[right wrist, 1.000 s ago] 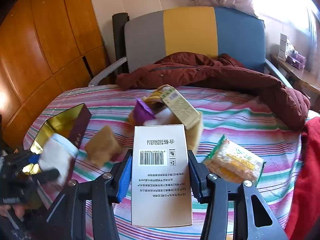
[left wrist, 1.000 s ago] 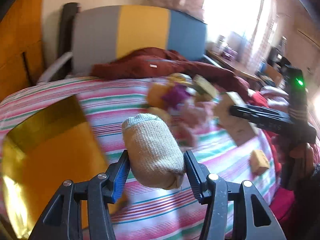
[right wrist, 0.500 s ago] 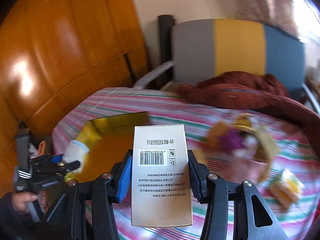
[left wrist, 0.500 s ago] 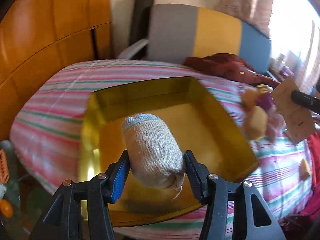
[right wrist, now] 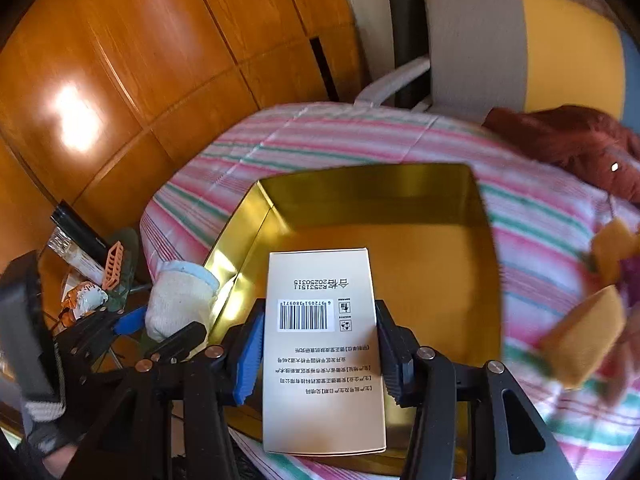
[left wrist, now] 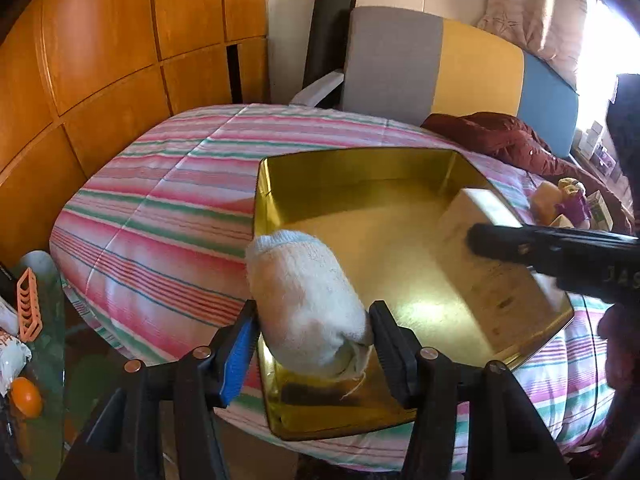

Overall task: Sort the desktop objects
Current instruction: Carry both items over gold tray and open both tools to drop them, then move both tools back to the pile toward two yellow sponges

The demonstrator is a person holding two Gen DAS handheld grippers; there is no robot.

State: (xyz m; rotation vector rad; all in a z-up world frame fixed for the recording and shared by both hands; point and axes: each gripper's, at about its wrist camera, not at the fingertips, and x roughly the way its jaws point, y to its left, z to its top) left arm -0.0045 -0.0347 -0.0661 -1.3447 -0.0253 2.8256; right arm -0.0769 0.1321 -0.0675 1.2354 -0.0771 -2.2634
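Observation:
My left gripper [left wrist: 312, 336] is shut on a rolled white sock [left wrist: 304, 300] and holds it over the near left corner of the open gold tin [left wrist: 360, 168]. My right gripper [right wrist: 320, 344] is shut on a cream carton with a barcode [right wrist: 320, 352] and holds it over the tin [right wrist: 360, 184]. In the left wrist view the carton [left wrist: 492, 252] hangs above the tin's right side, held by the right gripper [left wrist: 552, 252]. In the right wrist view the sock [right wrist: 180, 296] and left gripper [right wrist: 152, 332] sit at the tin's left edge.
The tin lies on a striped bedspread [left wrist: 168, 200]. Sponges and small toys [right wrist: 584, 336] lie to the right of it. A maroon jacket [left wrist: 500, 140] lies by the headboard. A glass side table with clutter [left wrist: 24, 320] stands to the left. Wooden panels [right wrist: 120, 60] stand behind.
Both grippers swung left from the pile of objects to the gold tin, each with its load. The carton has come over the tin's right side beside the sock.

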